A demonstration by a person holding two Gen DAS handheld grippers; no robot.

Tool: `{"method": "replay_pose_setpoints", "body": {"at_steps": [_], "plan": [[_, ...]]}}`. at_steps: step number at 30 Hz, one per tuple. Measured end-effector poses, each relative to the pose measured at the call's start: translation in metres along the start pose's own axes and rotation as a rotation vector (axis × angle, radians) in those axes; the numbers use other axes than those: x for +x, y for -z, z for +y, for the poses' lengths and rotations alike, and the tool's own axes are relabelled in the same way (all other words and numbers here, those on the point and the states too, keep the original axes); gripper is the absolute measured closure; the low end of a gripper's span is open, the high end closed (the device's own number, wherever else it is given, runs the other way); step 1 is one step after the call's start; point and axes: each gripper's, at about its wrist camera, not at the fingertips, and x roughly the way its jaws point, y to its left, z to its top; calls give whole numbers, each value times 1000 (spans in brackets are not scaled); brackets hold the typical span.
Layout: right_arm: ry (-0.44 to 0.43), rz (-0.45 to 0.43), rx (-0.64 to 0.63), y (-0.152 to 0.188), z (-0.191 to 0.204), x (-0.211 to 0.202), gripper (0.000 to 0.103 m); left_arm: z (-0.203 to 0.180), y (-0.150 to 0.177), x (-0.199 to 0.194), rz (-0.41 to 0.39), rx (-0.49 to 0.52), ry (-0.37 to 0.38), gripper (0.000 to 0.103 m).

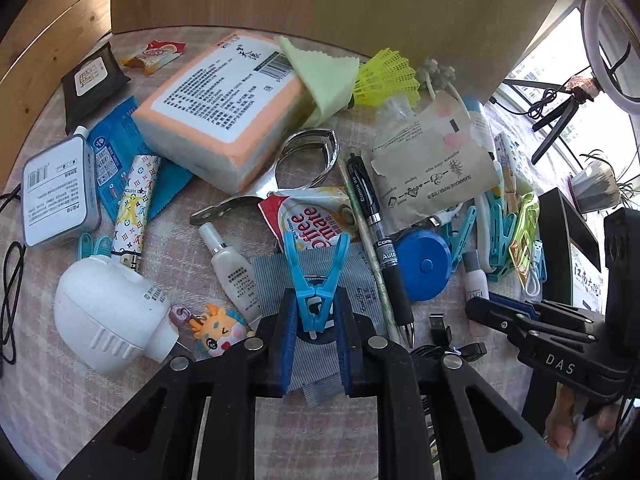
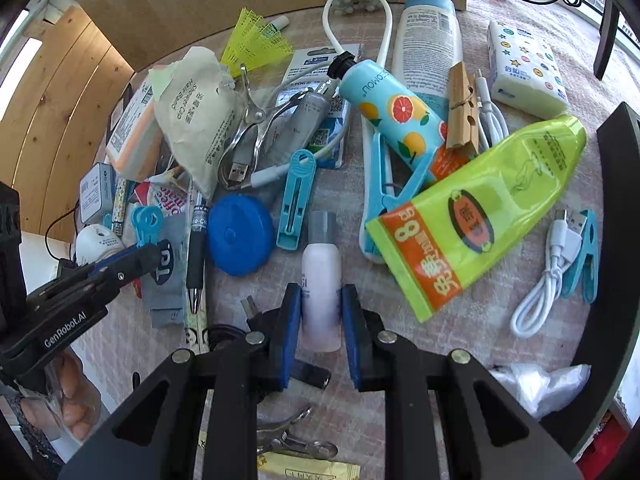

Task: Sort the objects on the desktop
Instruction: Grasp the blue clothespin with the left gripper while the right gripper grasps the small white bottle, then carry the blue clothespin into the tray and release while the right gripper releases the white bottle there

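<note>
A blue clothespin (image 1: 316,280) stands between the blue pads of my left gripper (image 1: 316,300), which press on its lower end; its two prongs spread upward over a grey striped sock (image 1: 360,268). The left gripper (image 2: 152,254) also shows at the left of the right wrist view. A small white bottle (image 2: 321,280) with a clear cap lies between the pads of my right gripper (image 2: 321,296), and both pads sit against its sides. The right gripper (image 1: 484,310) reaches in from the right of the left wrist view, by that bottle (image 1: 476,280).
Clutter covers the pink cloth: a tissue pack (image 1: 224,104), white bulb-shaped device (image 1: 108,312), black pen (image 1: 376,236), blue tape measure (image 2: 238,236), green tube (image 2: 480,208), fruit-print bottle (image 2: 392,108), white cable (image 2: 548,284). A wooden board (image 1: 320,0) stands behind. A person's fingers (image 2: 76,408) show low left.
</note>
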Motion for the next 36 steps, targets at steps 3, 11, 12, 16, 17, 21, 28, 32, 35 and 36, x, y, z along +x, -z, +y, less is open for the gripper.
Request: {"method": "replay_pose_setpoints", "body": {"at_steps": [3, 11, 12, 16, 17, 21, 28, 32, 35, 36], "plan": [[-18, -19, 11, 10, -4, -10, 83, -5, 2, -10, -14, 8, 10, 86], [-29, -109, 38, 35, -39, -61, 83, -21, 10, -37, -35, 49, 57, 86], [-30, -123, 47, 39, -45, -68, 83, -29, 10, -36, -39, 59, 62, 86], [-1, -175, 85, 61, -61, -95, 83, -57, 16, -40, -28, 121, 98, 86], [10, -189, 101, 61, -66, -108, 83, -67, 18, -38, -21, 138, 111, 86], [44, -230, 178, 79, -96, -136, 83, -107, 28, -33, 14, 207, 155, 86], [130, -278, 312, 127, -155, -171, 83, -195, 59, -24, 106, 387, 254, 86], [189, -297, 386, 154, -186, -187, 83, -251, 82, -24, 140, 503, 300, 86], [213, -309, 447, 172, -209, -195, 83, -288, 100, -23, 161, 584, 319, 86], [222, -313, 465, 178, -215, -197, 83, -298, 106, -24, 166, 609, 324, 86]]}}
